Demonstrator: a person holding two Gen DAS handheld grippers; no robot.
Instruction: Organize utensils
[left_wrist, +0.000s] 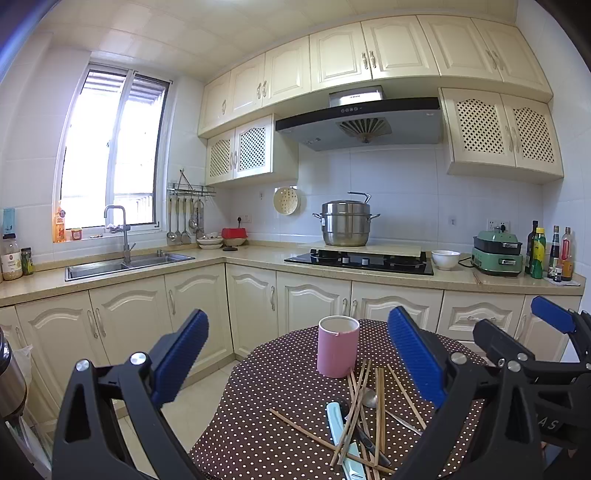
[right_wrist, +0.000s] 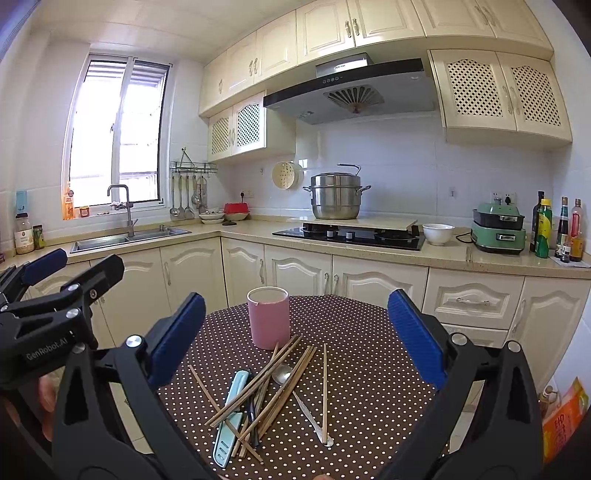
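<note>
Grippers: left gripper and right gripper are held wide apart, empty. Wooden chopsticks, metal spoon and pale blue utensil case are piled just before upright pink cylindrical cup on brown polka-dot tablecloth.

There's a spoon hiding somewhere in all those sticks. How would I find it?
Look at the round table with the brown polka-dot cloth, just in front of the pink cup. Among the heap of wooden chopsticks lies the spoon, its bowl nearest the cup. It is the only shiny silver thing there; the chopsticks are brown and the case beside it is pale blue.
</note>
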